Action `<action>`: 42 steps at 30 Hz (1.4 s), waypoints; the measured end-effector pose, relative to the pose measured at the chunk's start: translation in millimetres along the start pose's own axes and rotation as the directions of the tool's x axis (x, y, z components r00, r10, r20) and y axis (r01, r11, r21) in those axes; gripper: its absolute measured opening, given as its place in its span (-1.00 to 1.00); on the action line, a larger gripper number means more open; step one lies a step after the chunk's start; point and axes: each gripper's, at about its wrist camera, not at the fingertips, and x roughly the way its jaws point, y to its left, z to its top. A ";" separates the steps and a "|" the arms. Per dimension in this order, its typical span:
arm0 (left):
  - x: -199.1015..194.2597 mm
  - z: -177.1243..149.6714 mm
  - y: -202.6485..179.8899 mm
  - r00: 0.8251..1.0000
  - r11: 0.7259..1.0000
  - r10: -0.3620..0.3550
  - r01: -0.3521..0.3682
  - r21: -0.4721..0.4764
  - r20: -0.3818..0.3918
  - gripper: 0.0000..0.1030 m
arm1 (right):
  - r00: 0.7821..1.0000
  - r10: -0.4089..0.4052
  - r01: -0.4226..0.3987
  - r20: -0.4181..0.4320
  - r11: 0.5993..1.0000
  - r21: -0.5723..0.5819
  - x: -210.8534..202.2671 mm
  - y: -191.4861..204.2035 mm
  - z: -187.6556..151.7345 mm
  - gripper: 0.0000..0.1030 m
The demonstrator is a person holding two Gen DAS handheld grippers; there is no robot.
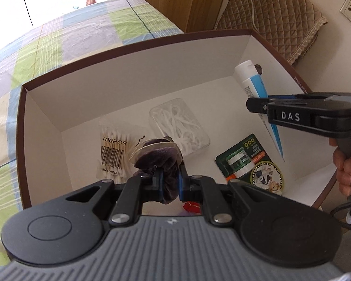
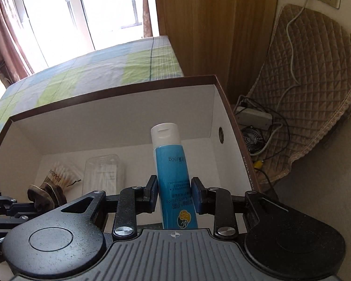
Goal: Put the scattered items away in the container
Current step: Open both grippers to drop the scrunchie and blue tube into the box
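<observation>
Tongs on both sides are being held over the open box (image 1: 138,53), each with a load. The left gripper (image 1: 170,182) is being kept closed on a dark purple scrunchie (image 1: 156,154), which is bunched between the blue pads and is hanging above the box floor, over the bag of cotton swabs (image 1: 112,152) and just beside the clear case of floss picks (image 1: 180,126). A green carded balm pack (image 1: 248,161) is already lying flat on the floor to the right.

The right gripper (image 2: 174,193) is being closed about a blue tube (image 2: 173,178); in the right wrist view the pads are seen close against its sides, though firm contact is hard to confirm. The tube's long axis is running forward along the fingers, white cap leading and pointing toward the far right corner of the box, tail crimp toward the handle. It is being carried inside the rim, above the floor, well apart from the scrunchie.

Release is judged to be the step in hand: both loads are already lying within the walls, so only lowering and opening is called for, the tube being steered toward the bare strip by the right wall.
</observation>
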 end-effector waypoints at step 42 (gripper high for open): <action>39.7 9.9 5.0 0.995 0.998 0.027 -0.033 -0.059 -0.098 -0.75 | 0.988 -0.014 0.008 -0.156 0.999 -0.040 42.0 1.2 19.2 -0.37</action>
